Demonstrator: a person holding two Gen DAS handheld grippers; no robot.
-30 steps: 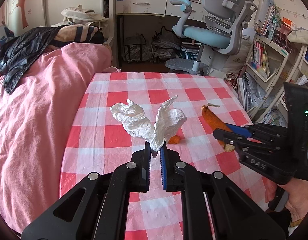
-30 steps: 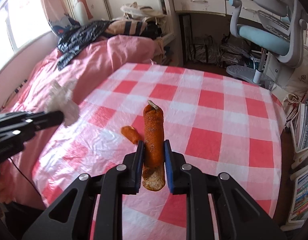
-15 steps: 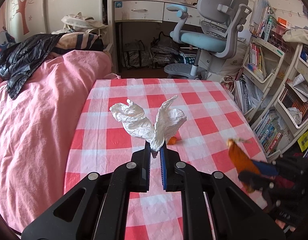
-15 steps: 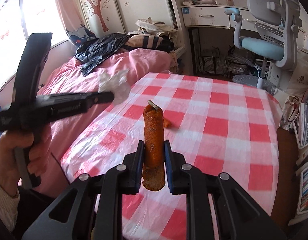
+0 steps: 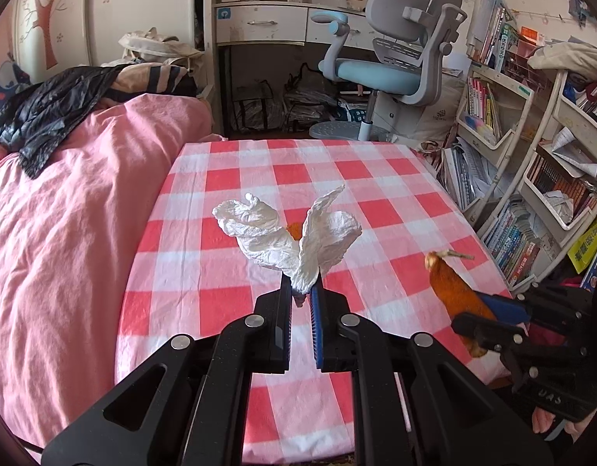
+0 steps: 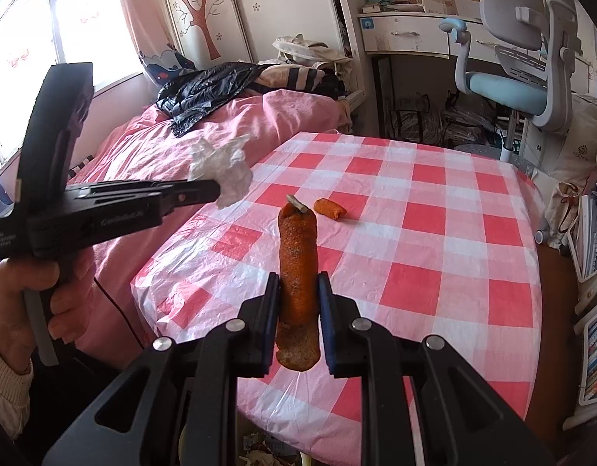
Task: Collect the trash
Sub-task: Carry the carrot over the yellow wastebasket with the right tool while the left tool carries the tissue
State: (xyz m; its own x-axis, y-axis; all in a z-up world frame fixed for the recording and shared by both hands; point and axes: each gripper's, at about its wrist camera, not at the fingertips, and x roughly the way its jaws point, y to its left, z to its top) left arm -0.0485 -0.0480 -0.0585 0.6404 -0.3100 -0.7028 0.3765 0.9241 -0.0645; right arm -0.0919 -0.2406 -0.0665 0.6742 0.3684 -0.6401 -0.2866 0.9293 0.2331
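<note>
Your left gripper [image 5: 301,291] pinching crumpled tissue [image 5: 294,233]; your right gripper [image 6: 298,291] clamping orange peel [image 6: 297,268]; smaller peel scrap [image 6: 329,208] lying on checkered tablecloth [image 6: 434,256].

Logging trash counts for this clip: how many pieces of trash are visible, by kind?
Crumpled white tissue: 1, held in the left gripper.
Orange peel pieces: 2, the long peel in the right gripper, the small peel piece on the table.
Total: 3.
</note>
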